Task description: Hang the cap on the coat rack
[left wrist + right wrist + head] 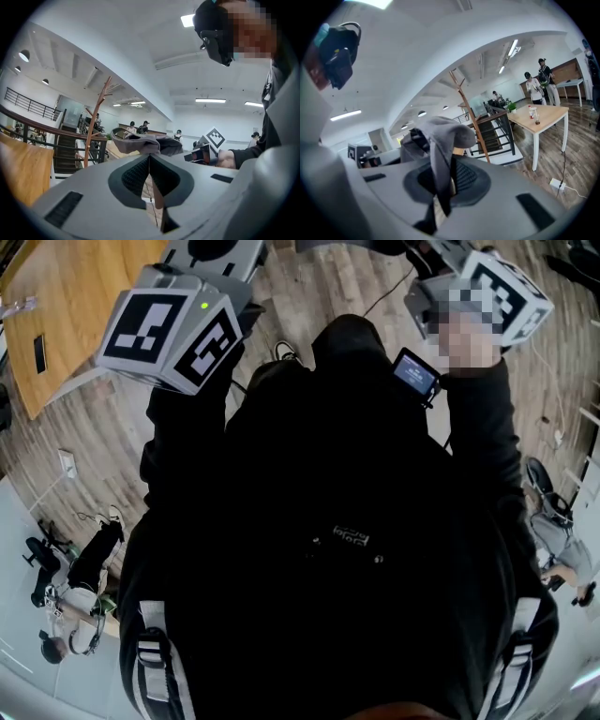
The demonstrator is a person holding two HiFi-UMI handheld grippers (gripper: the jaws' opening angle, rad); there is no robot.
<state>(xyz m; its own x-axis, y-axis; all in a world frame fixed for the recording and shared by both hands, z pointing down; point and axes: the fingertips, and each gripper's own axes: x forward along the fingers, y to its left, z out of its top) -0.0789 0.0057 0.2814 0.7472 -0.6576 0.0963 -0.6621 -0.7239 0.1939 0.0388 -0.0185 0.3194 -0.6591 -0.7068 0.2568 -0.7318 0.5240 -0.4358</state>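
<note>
A grey cap point(145, 144) is held up in the air between both grippers. My left gripper point(149, 157) is shut on one edge of it, jaws pressed together. In the right gripper view the cap point(440, 136) bulges above my right gripper point(451, 164), which is shut on its fabric, with a strap hanging down between the jaws. The brown wooden coat rack point(95, 119) stands beyond the cap to the left; in the right gripper view the coat rack point(468, 105) rises just behind it. The head view shows only the marker cubes of the left gripper point(173, 329) and right gripper point(506, 296).
A light wooden table point(539, 115) with small bottles stands right of the rack, with people point(532, 86) behind it. A black stair railing point(42, 129) runs behind the rack. A wooden tabletop point(66, 306) lies at the left, and cables trail on the plank floor.
</note>
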